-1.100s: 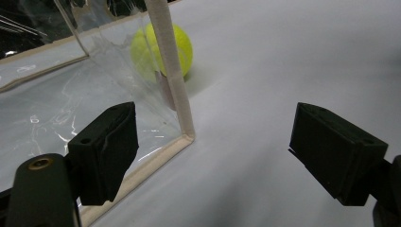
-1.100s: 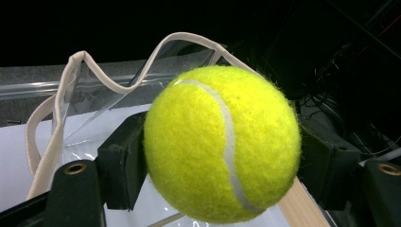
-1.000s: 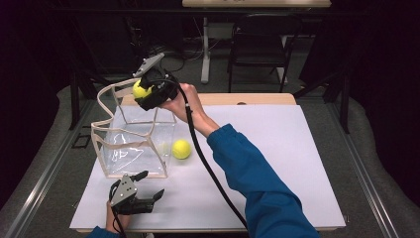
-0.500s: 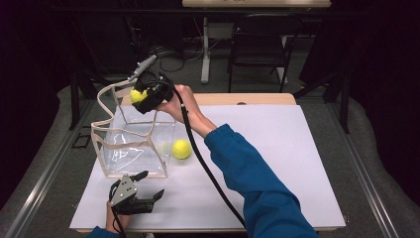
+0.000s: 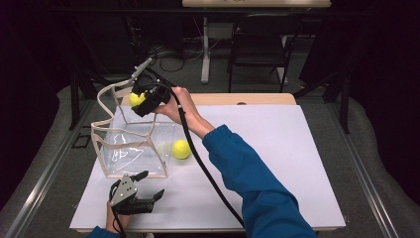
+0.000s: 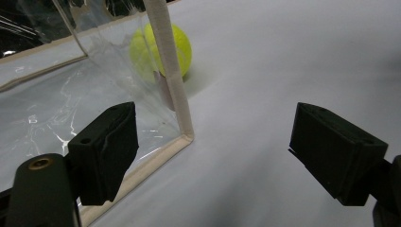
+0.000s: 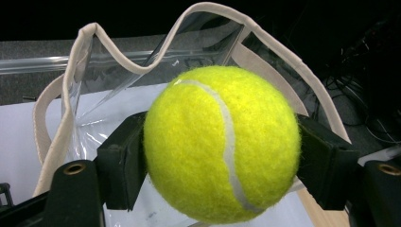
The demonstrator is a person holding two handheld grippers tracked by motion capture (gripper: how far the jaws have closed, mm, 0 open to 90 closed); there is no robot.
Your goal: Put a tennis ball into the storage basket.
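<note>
The right gripper (image 5: 140, 97) clamps a tennis ball (image 7: 221, 142) between its jaws — since a second ago it has shifted left and now hangs over the open top of the clear bag (image 5: 130, 144). The left gripper (image 5: 143, 191) rests unmoved at the near table (image 5: 277, 163) edge, jaws spread — empty. A second ball (image 5: 181, 148) lies just beside the bag, unchanged.

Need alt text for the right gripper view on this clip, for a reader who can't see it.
A yellow tennis ball is clamped between the right claw's two black jaws, close to the camera. Behind it stands a clear plastic bag with beige trim, its mouth open, on a white table.
</note>
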